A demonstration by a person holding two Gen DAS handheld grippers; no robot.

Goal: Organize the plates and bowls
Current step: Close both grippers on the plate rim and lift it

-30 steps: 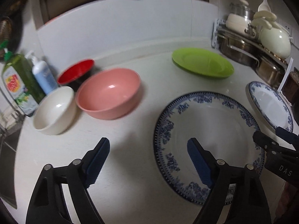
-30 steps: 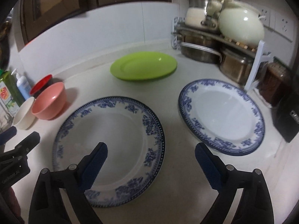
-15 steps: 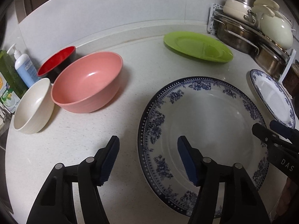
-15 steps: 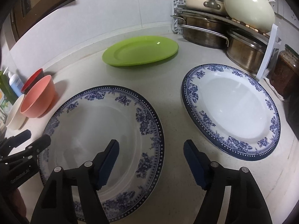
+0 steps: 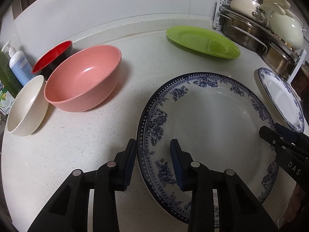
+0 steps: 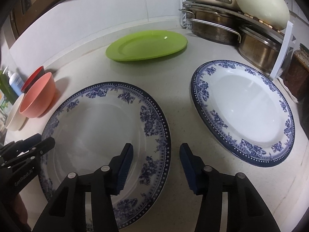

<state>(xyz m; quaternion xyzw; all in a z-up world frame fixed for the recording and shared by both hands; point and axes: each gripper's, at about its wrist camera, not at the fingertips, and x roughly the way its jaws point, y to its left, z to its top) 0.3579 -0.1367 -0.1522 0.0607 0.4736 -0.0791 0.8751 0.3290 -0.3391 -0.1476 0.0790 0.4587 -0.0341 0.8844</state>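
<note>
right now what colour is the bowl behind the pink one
Red inside, dark outside: the red bowl, clearest in the left wrist view.

Soap bottles (image 5: pixel 18 65), stacked pots (image 6: pixel 227 29)

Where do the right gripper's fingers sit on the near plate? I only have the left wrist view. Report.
Observer: The right gripper straddles the near plate's right rim, with one finger over the plate and one over the counter. Its jaws are closing, and the pads are not yet pressing.
Operator: Check the other blue plate for clearance.
Observer: The other blue plate lies flat and empty, apart from the near plate, with bare counter between them.
</note>
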